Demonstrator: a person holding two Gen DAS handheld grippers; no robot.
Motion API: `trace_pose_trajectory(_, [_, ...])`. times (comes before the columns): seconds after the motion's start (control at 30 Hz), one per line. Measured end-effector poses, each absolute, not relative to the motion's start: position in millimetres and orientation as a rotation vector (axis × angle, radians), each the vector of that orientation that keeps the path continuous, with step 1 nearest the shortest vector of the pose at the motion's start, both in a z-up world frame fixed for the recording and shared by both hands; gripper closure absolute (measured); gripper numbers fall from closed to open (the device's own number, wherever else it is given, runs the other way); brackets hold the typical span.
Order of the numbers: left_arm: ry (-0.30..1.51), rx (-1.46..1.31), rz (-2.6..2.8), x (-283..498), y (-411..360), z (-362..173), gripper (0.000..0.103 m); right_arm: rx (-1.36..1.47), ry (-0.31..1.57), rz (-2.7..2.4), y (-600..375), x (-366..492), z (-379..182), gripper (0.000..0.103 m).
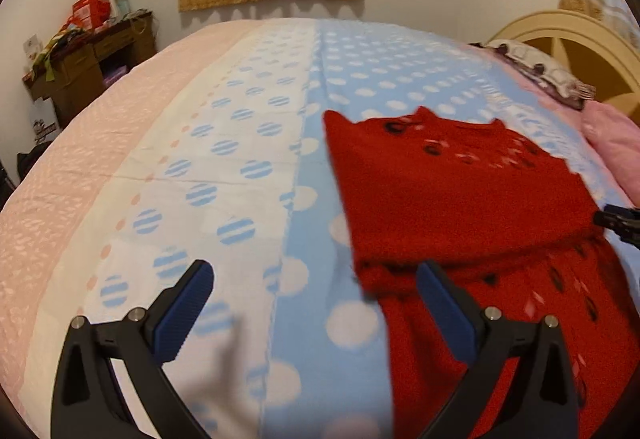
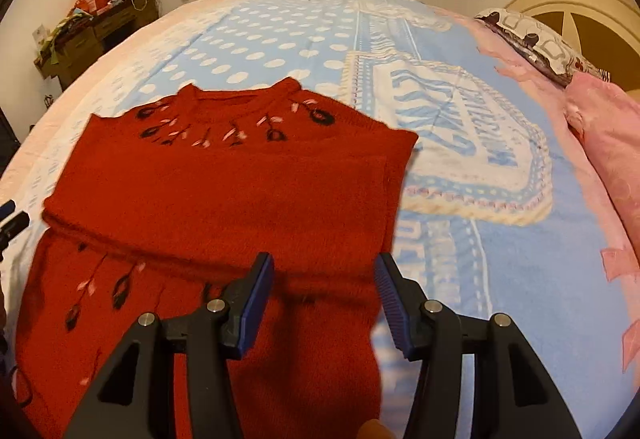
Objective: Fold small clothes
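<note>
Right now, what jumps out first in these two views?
The bright red knitted sweater with dark embroidered flowers lies partly folded on the blue polka-dot bedspread, sleeves laid across its chest. Both grippers hang open above it: the right gripper over its right edge, the left gripper straddling its left edge. A pink pillow sits at the right by the cream headboard.

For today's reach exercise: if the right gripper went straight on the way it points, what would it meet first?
Probably the red sweater: the open right gripper points across its folded edge, though its height above the fabric is unclear.
</note>
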State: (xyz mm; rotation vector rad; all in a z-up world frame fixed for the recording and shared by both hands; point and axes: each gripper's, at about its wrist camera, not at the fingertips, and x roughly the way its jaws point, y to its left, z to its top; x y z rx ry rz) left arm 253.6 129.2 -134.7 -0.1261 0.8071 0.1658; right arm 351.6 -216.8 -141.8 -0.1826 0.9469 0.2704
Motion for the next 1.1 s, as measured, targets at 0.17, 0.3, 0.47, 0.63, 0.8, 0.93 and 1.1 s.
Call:
trace_pose_trajectory(0.17, [0.795, -0.127, 0.115, 219.8, 117.4, -125.9, 0.0, -0.188, 0.964, 0.283, -216.1, 324.1, -145.3, 0.049])
trace_pose_trajectory(0.3, [0.767, -0.104, 0.1, 196.5, 108.6, -118.7, 0.0, -0.185, 0.964, 0.302, -214.3, 301.1, -146.3, 0.048])
trace_pose_trajectory(0.47, [0.746, -0.069, 0.093, 181.5, 96.9, -115.1, 0.0, -0.171, 0.965, 0.31, -214.3, 280.6, -148.5, 0.048])
trace_pose_trajectory(0.63, [0.755, -0.069, 0.078, 171.9, 88.1, -118.3, 0.0, -0.156, 0.965, 0.311, -215.8, 263.1, -150.3, 0.047])
trace_pose_trajectory(0.8, [0.758, -0.073, 0.071, 161.7, 82.8, -120.4, 0.0, -0.158, 0.968, 0.318, -215.5, 248.2, -154.5, 0.045])
trace_pose_trajectory(0.93, [0.757, -0.075, 0.068, 154.9, 79.1, -120.6, 0.0, -0.152, 0.966, 0.319, -217.2, 238.9, -154.5, 0.045])
trace_pose_trajectory(1.1, [0.75, -0.086, 0.054, 143.7, 74.5, -117.1, 0.0, -0.149, 0.962, 0.324, -220.1, 225.0, -153.9, 0.045])
